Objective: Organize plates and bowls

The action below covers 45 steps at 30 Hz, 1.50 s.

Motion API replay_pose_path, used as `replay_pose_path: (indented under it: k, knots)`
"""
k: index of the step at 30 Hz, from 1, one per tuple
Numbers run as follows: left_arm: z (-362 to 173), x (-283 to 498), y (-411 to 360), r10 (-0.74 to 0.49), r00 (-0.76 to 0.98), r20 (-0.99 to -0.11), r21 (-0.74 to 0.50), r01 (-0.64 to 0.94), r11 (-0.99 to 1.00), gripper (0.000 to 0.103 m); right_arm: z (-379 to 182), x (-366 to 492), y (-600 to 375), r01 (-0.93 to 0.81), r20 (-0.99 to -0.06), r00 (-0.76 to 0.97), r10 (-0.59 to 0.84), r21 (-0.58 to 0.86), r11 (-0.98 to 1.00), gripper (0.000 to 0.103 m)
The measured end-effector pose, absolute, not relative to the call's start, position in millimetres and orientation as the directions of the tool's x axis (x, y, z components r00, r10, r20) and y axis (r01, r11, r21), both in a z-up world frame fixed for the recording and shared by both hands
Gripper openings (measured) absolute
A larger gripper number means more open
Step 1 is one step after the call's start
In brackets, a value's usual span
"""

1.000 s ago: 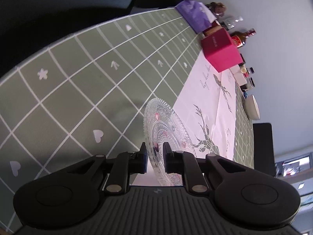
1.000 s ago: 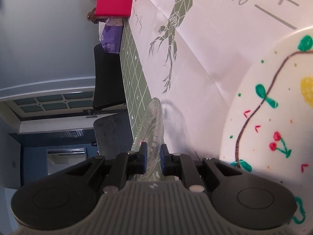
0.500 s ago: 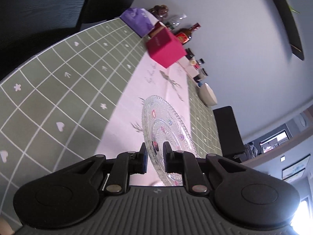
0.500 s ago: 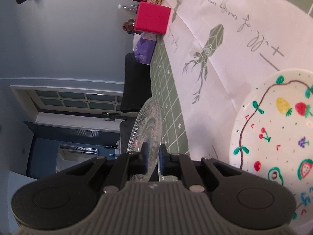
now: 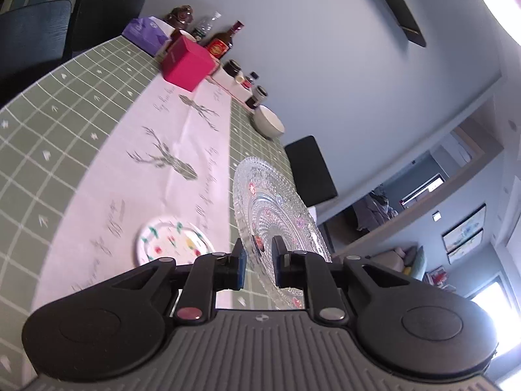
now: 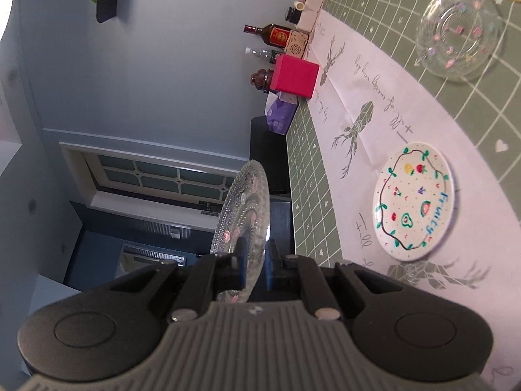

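My left gripper [image 5: 258,262] is shut on the rim of a clear glass plate [image 5: 276,221] with small coloured flowers, held up in the air on edge above the table. My right gripper [image 6: 253,262] is shut on the rim of a second clear glass plate [image 6: 244,208], also lifted and on edge. A white plate painted with fruit [image 6: 415,200] lies flat on the white runner; it also shows in the left wrist view [image 5: 172,239]. A clear glass bowl [image 6: 459,44] stands on the green cloth at the far right. A white bowl [image 5: 268,122] stands near the table's far end.
A pink box [image 6: 296,76], a purple tissue pack [image 6: 280,114], bottles [image 6: 272,32] and small jars [image 6: 293,14] line the wall side of the table. Black chairs [image 5: 309,171] stand at the table's edges. The table has a green checked cloth [image 5: 65,104] under the white deer runner [image 5: 156,153].
Both grippers have risen well above the table with their glass plates. The fruit plate, once close under the right gripper, now lies far below. The left view swung toward the room.
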State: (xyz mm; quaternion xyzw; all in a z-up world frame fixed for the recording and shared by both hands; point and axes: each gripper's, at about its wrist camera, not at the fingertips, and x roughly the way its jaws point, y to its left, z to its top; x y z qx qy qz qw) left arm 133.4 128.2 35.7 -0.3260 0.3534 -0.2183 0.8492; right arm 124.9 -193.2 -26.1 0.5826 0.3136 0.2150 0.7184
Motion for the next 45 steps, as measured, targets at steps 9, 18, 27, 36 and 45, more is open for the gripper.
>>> replay_pose_path:
  k: [9,18,27,36,45]
  knots:
    - [11.9,62.2,63.6,-0.680,0.584,-0.444,-0.719,0.222,0.659,0.018,-37.7,7.0,-252.9,0.051,-0.188,0.767,0.614,0.971,0.234,0.009]
    - [-26.3,34.3,24.3,-0.703,0.521,-0.484,-0.707,0.241,0.665,0.018,-82.8,-57.1,-288.1,0.079,-0.174,0.816,0.552,0.978,0.192,0.009]
    - [-64.3,33.6,18.8,-0.693,0.452,-0.562,-0.698,0.191,0.690,0.018,-128.0,-65.6,-299.7,0.166,-0.223,0.777,0.589,0.975,0.151,0.010]
    - [-96.6,35.7,11.7,-0.694,0.402,-0.597,-0.713,0.131,0.689,0.019,-152.7,-72.8,-306.5,0.253,-0.289,0.772,0.567,0.957,0.144,0.010]
    - [-112.8,39.4,10.8,-0.637,0.367,-0.678,-0.669,0.052,0.742,0.019,-174.5,-79.6,-315.7,0.365,-0.355,0.766,0.536,0.926,0.091,0.010]
